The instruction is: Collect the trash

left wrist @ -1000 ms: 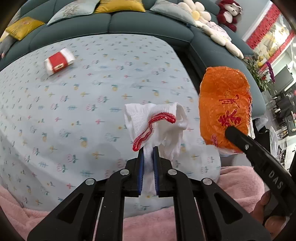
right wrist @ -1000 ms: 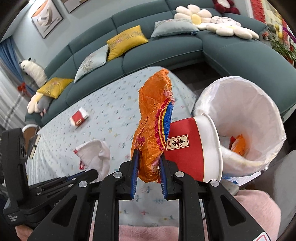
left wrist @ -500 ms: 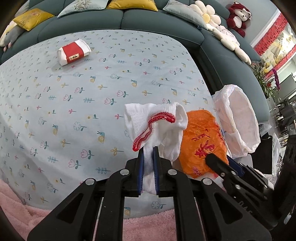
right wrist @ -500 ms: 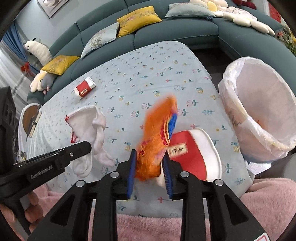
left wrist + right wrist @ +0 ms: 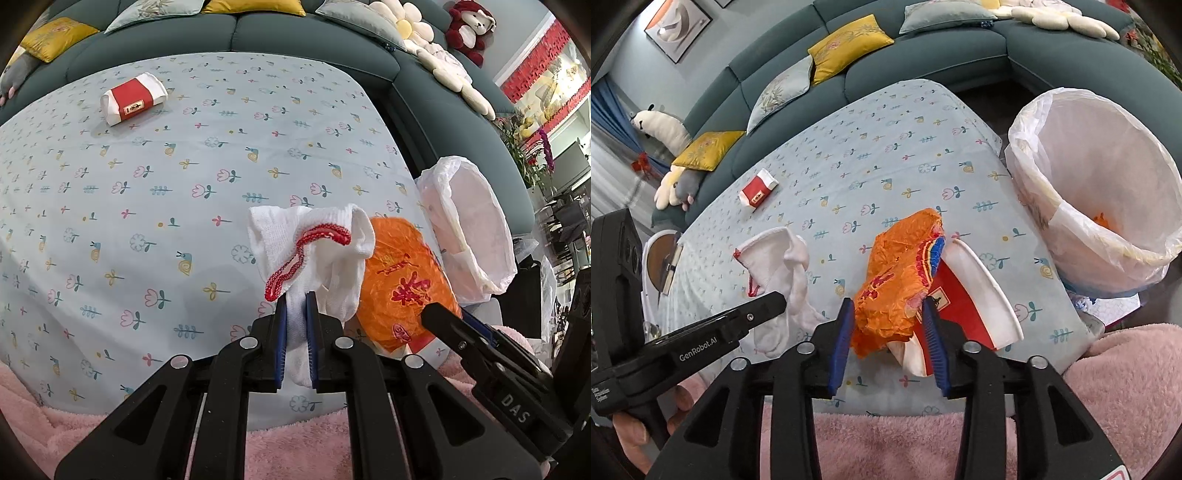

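Note:
My left gripper (image 5: 295, 295) is shut on a white glove with a red cuff (image 5: 314, 236), held a little above the flowered tablecloth (image 5: 166, 221). The glove (image 5: 783, 258) and the left gripper (image 5: 775, 301) also show in the right wrist view. My right gripper (image 5: 888, 314) is low over the cloth and its jaws are closing. A crumpled orange wrapper (image 5: 897, 269) sits loosely between them. Its right finger lies over a red and white paper cup (image 5: 960, 291) on its side. The wrapper (image 5: 402, 280) lies by the right gripper (image 5: 439, 314) in the left wrist view.
A white-lined bin (image 5: 1089, 166) stands off the table's right edge with an orange scrap inside; it shows too as the bin (image 5: 465, 229). A red and white packet (image 5: 133, 99) lies far across the cloth. Pink fabric (image 5: 1108, 369) covers the near edge. A teal sofa (image 5: 314, 33) wraps behind.
My right gripper came down with the orange wrapper from in front of the bin's mouth to the tablecloth, and its jaws stand wider. The left gripper keeps its hold on the glove.

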Demonstrator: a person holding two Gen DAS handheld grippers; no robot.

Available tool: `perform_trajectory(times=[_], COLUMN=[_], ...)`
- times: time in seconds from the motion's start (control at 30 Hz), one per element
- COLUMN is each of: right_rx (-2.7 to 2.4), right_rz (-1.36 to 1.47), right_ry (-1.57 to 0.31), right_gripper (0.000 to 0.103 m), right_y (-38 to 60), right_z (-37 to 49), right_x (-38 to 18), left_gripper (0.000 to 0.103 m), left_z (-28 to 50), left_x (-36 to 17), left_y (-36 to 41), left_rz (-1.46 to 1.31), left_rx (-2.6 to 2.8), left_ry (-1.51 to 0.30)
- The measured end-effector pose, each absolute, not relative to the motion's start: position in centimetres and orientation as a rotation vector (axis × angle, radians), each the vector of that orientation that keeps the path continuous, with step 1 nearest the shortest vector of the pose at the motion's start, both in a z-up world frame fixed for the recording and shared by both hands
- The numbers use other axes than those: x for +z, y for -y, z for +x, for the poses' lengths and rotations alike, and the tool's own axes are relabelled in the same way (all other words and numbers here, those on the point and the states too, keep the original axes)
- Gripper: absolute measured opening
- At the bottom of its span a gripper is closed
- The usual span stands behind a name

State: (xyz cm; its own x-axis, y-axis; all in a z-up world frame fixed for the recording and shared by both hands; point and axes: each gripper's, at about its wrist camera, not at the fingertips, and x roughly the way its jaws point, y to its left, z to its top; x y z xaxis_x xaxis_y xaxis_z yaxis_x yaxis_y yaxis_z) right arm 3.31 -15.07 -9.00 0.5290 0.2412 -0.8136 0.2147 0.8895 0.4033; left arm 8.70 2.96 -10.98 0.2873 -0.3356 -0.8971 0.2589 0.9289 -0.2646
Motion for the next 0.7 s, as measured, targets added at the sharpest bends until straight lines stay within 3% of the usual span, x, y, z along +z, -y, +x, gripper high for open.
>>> perform_trajectory(times=[0.17, 0.7], right_rx=[0.025, 0.025], right_rz=[0.492, 0.541], right_ry=[-0.984, -0.826], right_gripper=[0.015, 0.012], right_y=[15.3, 18.6], right_z=[3.5, 4.9], right_x=[-7.8, -2.2], left_gripper=[0.009, 0.009], left_z=[8.8, 9.6], left_x=[-10.1, -6.7], left_y=[-2.6, 1.0], left_rz=[-0.077, -0.051], left_rx=[-0.410, -0.476], left_ry=[-1.198, -1.136])
